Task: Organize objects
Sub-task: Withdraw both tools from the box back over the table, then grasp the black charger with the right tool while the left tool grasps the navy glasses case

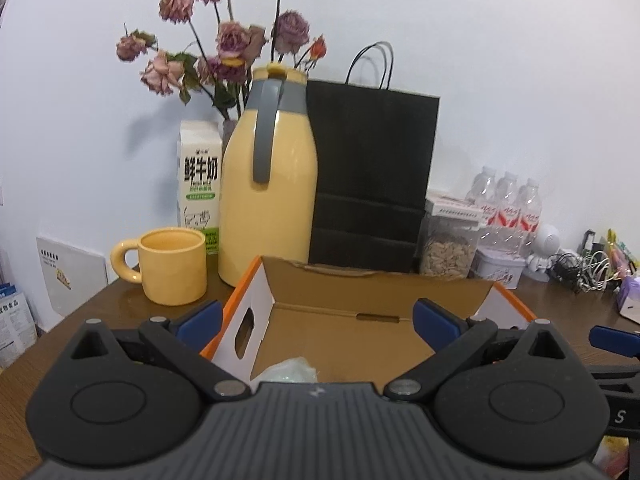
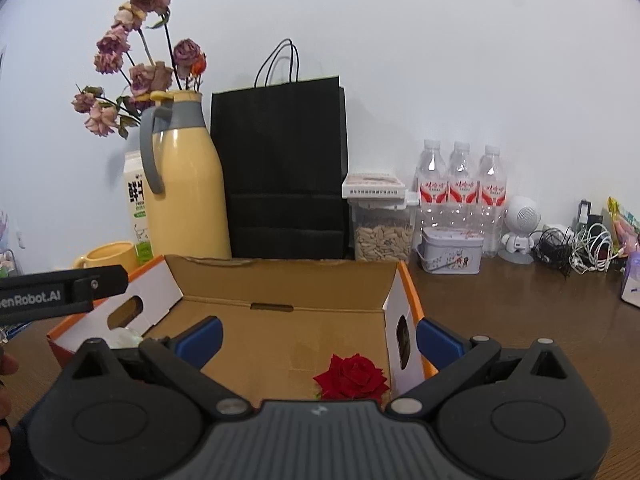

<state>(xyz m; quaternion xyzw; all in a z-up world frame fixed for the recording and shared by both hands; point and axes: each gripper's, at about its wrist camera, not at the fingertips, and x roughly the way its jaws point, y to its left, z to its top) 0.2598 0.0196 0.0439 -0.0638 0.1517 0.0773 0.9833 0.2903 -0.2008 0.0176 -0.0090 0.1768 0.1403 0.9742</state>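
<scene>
An open cardboard box (image 1: 360,280) with orange-edged white end walls sits on the brown table; it also shows in the right wrist view (image 2: 280,280). My left gripper (image 1: 316,316) is open and empty over the box's left part. A pale crumpled plastic item (image 1: 294,370) lies in the box just below it, and shows in the right wrist view (image 2: 122,338) too. My right gripper (image 2: 318,338) is open and empty over the box's right part. A red rose (image 2: 352,376) lies on the box floor between its fingers, close to the right wall.
Behind the box stand a yellow mug (image 1: 172,266), a milk carton (image 1: 200,184), a yellow thermos jug (image 1: 268,184), dried roses (image 1: 224,48), a black paper bag (image 1: 368,176), a seed jar (image 2: 382,226), a small tin (image 2: 450,254), three water bottles (image 2: 460,184), and tangled cables (image 2: 576,250).
</scene>
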